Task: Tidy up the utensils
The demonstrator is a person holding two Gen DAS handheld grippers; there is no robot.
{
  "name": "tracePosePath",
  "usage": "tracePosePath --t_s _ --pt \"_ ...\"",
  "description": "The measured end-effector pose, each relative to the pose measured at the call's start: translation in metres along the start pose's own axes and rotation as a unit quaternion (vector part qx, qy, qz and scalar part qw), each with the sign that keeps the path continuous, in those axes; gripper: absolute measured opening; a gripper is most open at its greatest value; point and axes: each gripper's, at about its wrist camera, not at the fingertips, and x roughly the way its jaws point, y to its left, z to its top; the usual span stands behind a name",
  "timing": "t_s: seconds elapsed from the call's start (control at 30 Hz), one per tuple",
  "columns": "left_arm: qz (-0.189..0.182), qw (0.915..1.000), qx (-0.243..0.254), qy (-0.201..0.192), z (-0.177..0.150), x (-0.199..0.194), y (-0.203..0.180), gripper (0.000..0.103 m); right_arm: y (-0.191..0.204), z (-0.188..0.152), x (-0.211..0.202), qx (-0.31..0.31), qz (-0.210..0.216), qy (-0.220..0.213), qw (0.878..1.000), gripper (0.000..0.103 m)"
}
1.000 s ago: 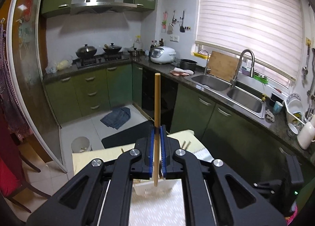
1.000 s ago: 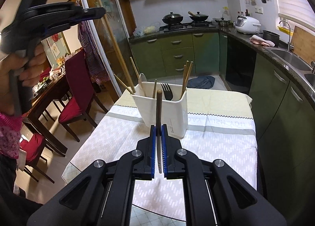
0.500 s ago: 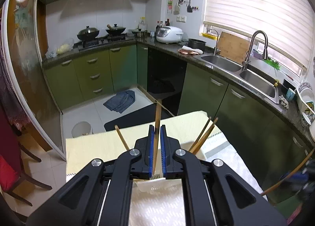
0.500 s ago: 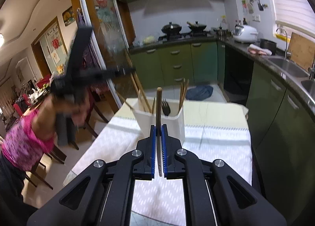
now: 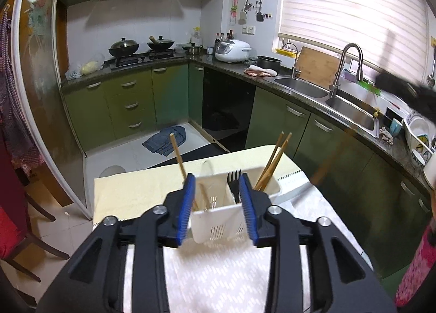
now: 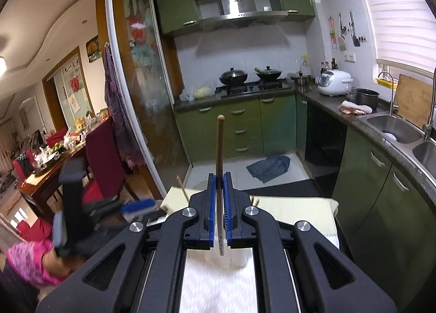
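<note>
In the left wrist view a white utensil caddy (image 5: 218, 217) stands on the table, holding a black fork (image 5: 234, 180), a pale spoon (image 5: 208, 174) and several wooden chopsticks (image 5: 272, 160). My left gripper (image 5: 218, 201) is open and empty, its blue pads either side of the caddy. In the right wrist view my right gripper (image 6: 220, 198) is shut on a brown wooden chopstick (image 6: 219, 146) that points up. The left gripper (image 6: 136, 206) shows blurred at the left there. The caddy is mostly hidden behind the right gripper.
The table carries a white patterned cloth (image 5: 218, 280) and a yellow cloth (image 5: 130, 193). Green kitchen cabinets (image 5: 130, 105), a stove with woks and a double sink (image 5: 327, 95) lie beyond. Red chairs (image 6: 100, 165) and a dining table stand at the left.
My left gripper has lowered to the caddy, opened and let its chopstick go into it. My right gripper has risen and tilted up, keeping its chopstick.
</note>
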Motion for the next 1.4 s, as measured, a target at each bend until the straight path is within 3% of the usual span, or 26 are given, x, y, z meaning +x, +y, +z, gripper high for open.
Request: tracePosePath --t_s 0.3,0.47,0.57,0.8,0.87,0.93,1.03,1.3,1.4 --pt "-0.003 0.9999 0.015 -0.006 -0.041 -0.027 -0.001 0.038 -0.005 0.012 0.074 0.005 -0.019 0.018 1.0 0.006" --pt "-0.004 1.0 -0.003 0.0 -0.07 -0.03 0.005 0.04 -0.013 -0.015 0.122 0.006 -0.028 0.06 0.998 0.006" --pt "0.006 0.9999 -0.013 -0.001 -0.094 -0.032 0.007 0.054 -0.019 -0.036 0.142 0.005 -0.028 0.079 0.996 0.007" --pt "-0.005 0.9987 -0.041 0.03 -0.139 -0.025 0.007 0.055 -0.021 -0.082 0.179 -0.002 -0.034 0.117 0.993 0.007" --pt "-0.008 0.9981 -0.053 0.029 -0.146 -0.025 0.008 0.058 -0.02 -0.09 0.181 -0.004 -0.035 0.118 0.992 0.008" --pt "-0.008 0.998 -0.059 0.019 -0.152 -0.029 0.007 0.065 -0.017 -0.096 0.183 -0.01 -0.036 0.118 0.992 0.015" --pt "0.0 0.9979 -0.065 0.005 -0.157 -0.036 0.003 0.068 -0.018 -0.101 0.178 -0.013 -0.041 0.113 0.993 0.015" --pt "0.025 0.9961 -0.078 -0.032 -0.156 -0.055 0.002 0.076 -0.012 -0.115 0.126 -0.018 -0.03 0.081 0.996 0.023" --pt "0.029 0.9964 -0.074 -0.032 -0.157 -0.056 0.0 0.079 -0.008 -0.13 0.1 -0.019 -0.027 0.067 0.997 0.039"
